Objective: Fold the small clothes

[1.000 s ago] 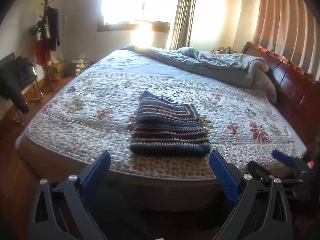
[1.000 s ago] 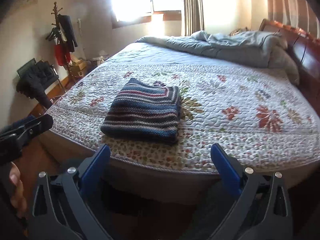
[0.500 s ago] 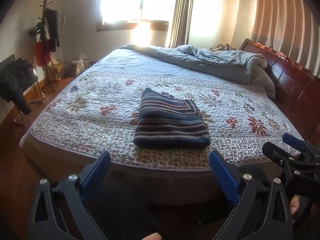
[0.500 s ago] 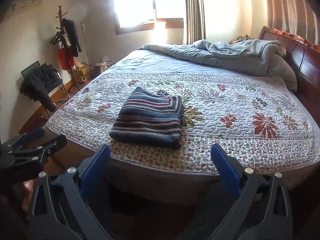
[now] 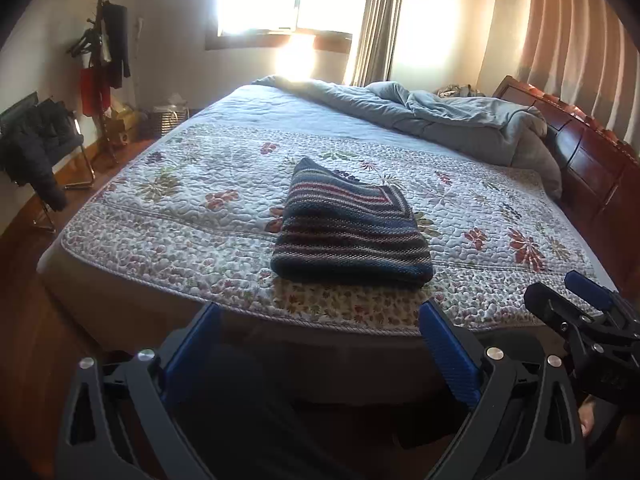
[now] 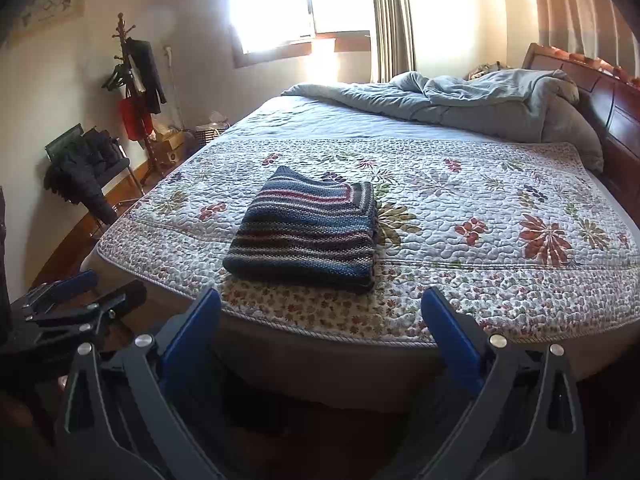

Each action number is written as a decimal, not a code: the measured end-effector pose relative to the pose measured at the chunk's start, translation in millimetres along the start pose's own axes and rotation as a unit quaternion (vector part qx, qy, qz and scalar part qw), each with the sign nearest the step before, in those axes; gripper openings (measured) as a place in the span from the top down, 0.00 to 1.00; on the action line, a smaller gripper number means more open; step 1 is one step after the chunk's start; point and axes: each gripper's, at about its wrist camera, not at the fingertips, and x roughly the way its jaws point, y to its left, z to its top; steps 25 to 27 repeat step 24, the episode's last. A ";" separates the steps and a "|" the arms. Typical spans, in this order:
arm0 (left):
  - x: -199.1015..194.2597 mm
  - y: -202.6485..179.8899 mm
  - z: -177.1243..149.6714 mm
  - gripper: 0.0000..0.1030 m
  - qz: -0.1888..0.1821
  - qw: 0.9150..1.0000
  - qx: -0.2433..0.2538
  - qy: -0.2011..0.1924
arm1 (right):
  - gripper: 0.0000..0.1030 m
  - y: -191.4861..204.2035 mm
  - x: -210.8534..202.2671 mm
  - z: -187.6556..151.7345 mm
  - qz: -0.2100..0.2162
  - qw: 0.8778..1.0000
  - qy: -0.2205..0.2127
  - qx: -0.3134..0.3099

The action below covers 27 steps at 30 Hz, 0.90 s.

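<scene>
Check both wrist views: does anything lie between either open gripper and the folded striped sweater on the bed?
Nothing visible does. The striped sweater lies alone on the floral quilt; only bare quilt and the bed's edge separate it from the left gripper and right gripper.

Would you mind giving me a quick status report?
Left gripper and right gripper open, empty, short of the bed. Striped sweater folded on floral quilt. Nothing blocking.

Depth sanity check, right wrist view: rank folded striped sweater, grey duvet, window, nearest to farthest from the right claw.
1. Folded striped sweater: near bed edge, just ahead of the right claw.
2. Grey duvet: bunched at the bed's far side, right.
3. Window: back wall.
</scene>
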 end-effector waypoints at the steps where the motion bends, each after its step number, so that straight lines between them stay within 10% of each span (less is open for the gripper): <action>1: 1.0 -0.8 -0.8 0.04 0.000 1.000 0.000 0.003 | 0.03 0.8 0.7 -0.1 0.001 1.000 0.000 -0.001; 27: -10.9 -11.5 3.2 0.04 0.023 0.999 0.022 -0.012 | 0.03 -6.0 0.6 -3.6 -0.004 1.000 -0.006 0.005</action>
